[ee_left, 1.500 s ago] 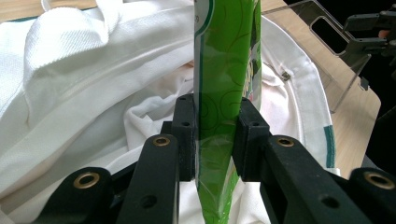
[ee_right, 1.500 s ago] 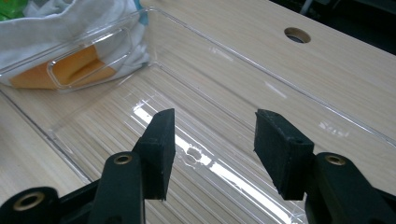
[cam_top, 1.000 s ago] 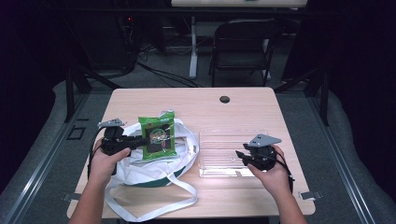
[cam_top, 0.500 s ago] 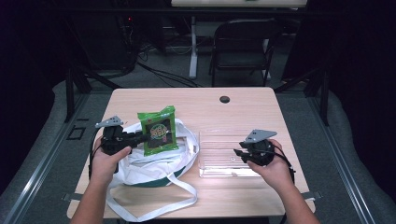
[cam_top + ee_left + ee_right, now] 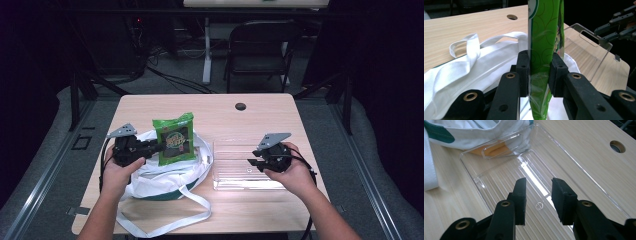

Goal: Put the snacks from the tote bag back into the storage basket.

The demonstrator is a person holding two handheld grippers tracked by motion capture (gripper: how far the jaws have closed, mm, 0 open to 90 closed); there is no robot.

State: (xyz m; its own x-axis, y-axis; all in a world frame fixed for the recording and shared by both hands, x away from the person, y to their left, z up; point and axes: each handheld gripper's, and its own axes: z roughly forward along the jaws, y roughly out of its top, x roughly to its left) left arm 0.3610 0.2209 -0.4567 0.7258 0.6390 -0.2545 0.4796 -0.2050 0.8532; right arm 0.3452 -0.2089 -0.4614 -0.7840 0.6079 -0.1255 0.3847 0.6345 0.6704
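Green glossy snack packet (image 5: 173,142) upright, clamped in left tool (image 5: 152,146); right tool (image 5: 256,158) parted, nothing between jaws.

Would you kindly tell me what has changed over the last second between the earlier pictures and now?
The right gripper has lifted a little above the clear plastic tray, and its jaws have just been closing with nothing between them. The left gripper stays clamped on the green snack packet, upright over the white tote bag. Tray and bag have not moved.
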